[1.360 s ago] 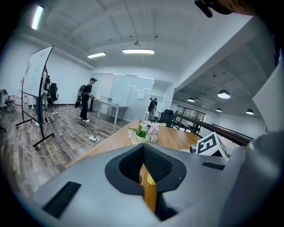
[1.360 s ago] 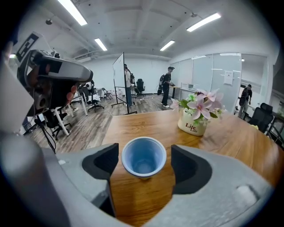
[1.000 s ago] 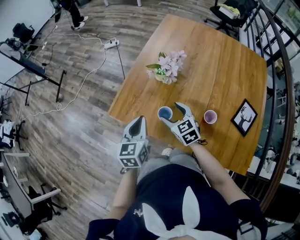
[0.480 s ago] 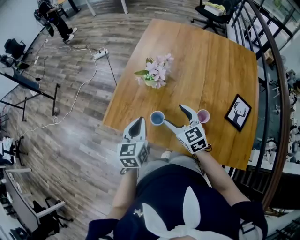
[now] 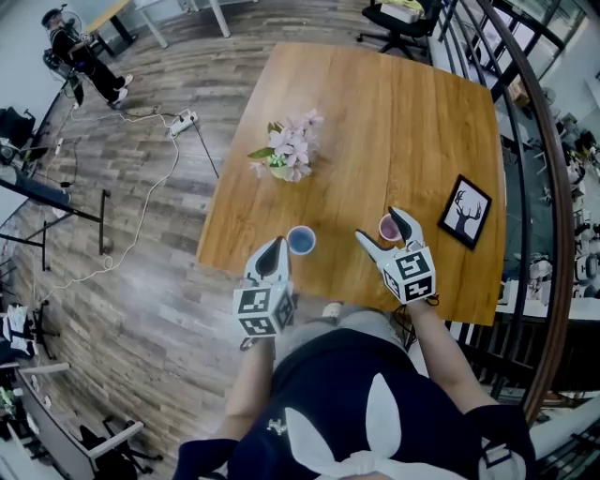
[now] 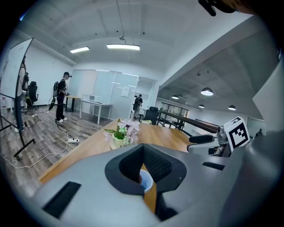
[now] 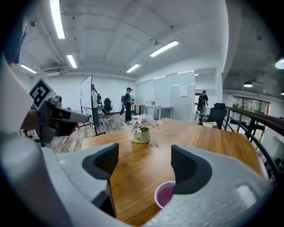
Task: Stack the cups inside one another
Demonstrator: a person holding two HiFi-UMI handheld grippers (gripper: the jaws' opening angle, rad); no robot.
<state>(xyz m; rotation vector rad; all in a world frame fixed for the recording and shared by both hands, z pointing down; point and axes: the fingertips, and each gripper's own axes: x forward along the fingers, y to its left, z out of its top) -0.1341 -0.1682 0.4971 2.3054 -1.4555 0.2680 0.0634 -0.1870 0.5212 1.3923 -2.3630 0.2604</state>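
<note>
Right gripper view: right gripper (image 7: 144, 160) gapes empty by pink cup (image 7: 166, 194) (light, crushable, I judge); pinch its rim gently; left gripper (image 6: 143, 151) closed, empty.

A wooden worktop (image 5: 412, 122) stood on a grey plank floor (image 5: 141, 244). A small pot of pink flowers (image 5: 284, 155) sat near the worktop's left edge, and a black-framed deer picture (image 5: 466, 211) lay near its right edge. Left of the worktop a white power strip (image 5: 182, 121) lay on the floor with its cable, a black office chair (image 5: 398, 17) stood at the worktop's far end, and a dark railing (image 5: 548, 141) ran along its right side.
</note>
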